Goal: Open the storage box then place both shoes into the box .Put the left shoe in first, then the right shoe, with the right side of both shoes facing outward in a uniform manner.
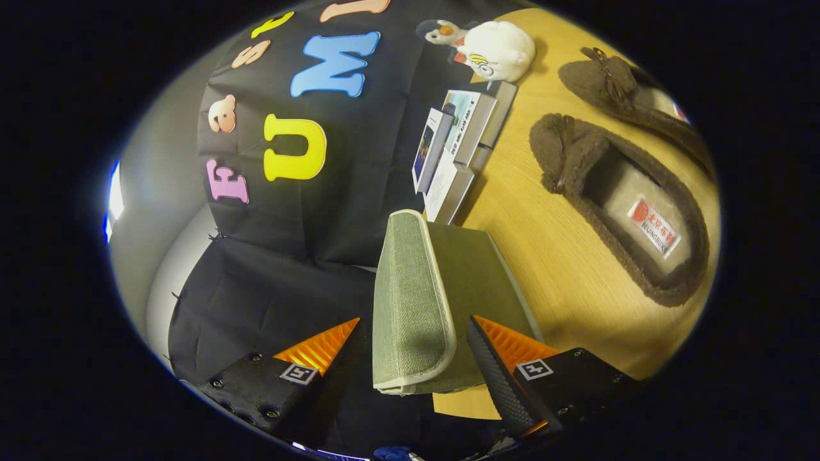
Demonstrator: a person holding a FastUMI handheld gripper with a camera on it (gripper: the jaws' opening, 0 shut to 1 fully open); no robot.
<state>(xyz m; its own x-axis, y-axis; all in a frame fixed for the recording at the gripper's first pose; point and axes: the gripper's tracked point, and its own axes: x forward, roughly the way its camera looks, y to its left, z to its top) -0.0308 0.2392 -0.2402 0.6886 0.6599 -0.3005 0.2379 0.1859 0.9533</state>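
The claw [410,358] is spread wide around the raised lid edge of a grey-green woven fabric storage box [413,301], fingers not pressing it. Two brown fuzzy slippers [615,211] lie beyond, on the pale wooden bench [544,256].

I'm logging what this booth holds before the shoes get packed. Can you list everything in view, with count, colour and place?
storage box: one, grey-green fabric with pale piping, between the gripper's fingers, its flap edge standing up there
shoes: two, dark brown and fuzzy with small bows, on the table beyond the box, side by side; one has a label on its insole
books: a small group, white and grey with printed covers, on the table past the box, against the booth wall
plush toy: one, white, beyond the books
table: one, light wood
gripper: one, jaws apart on either side of the box's flap edge, no clear contact visible
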